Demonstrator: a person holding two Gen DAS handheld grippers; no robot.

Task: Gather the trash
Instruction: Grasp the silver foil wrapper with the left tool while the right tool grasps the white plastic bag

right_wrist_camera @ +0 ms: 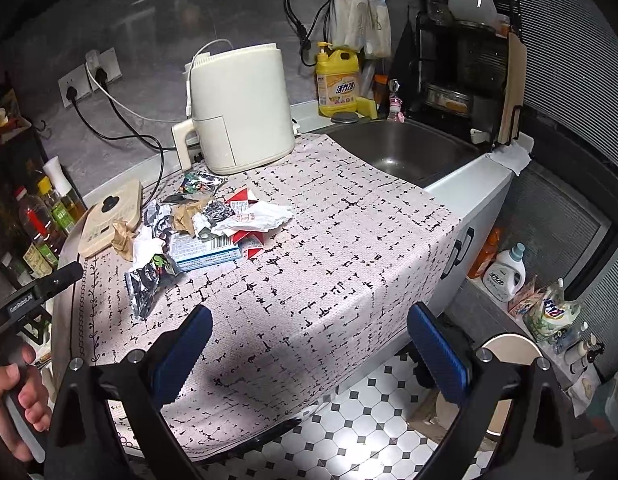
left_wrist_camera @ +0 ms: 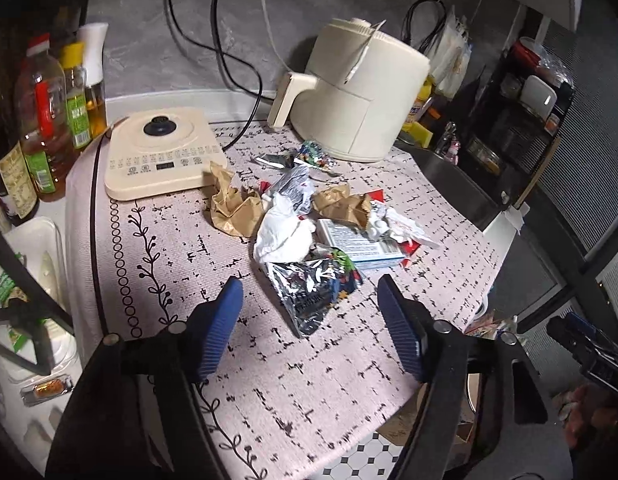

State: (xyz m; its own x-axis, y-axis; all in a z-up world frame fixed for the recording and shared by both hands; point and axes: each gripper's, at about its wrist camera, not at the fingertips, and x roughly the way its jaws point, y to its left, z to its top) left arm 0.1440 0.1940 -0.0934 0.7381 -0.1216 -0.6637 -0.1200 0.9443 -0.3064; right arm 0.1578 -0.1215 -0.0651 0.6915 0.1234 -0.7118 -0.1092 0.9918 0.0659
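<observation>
Trash pile is basically all on the counter at this point, so I'd say the collecting has barely started, nothing looks bagged or binned in either view.

Going left to right from the left gripper: off past its left finger there's the induction cooker and the oil bottles, not trash. Beyond the left fingertip sits a crumpled brown paper. Right ahead, in the gap between the two blue fingers, is a shiny foil snack wrapper, nearest of the lot. Its fingers are apart with nothing pinched and the pads aren't touching the foil yet. Just past the foil there's a white tissue wad, and toward the right finger a blue-and-white box with more brown paper and a red-and-white wrapper behind it. The air fryer stands at the back.

The right gripper is way less involved: fingers wide apart, empty, hovering over bare cloth near the counter edge, with the whole pile ahead and off to the left of its left finger. The sink is further out on its right.

So what's left is pretty much everything: foil, tissue, box, papers. My guess is the foil goes first. I can't spot a bin or bag for sure.
</observation>
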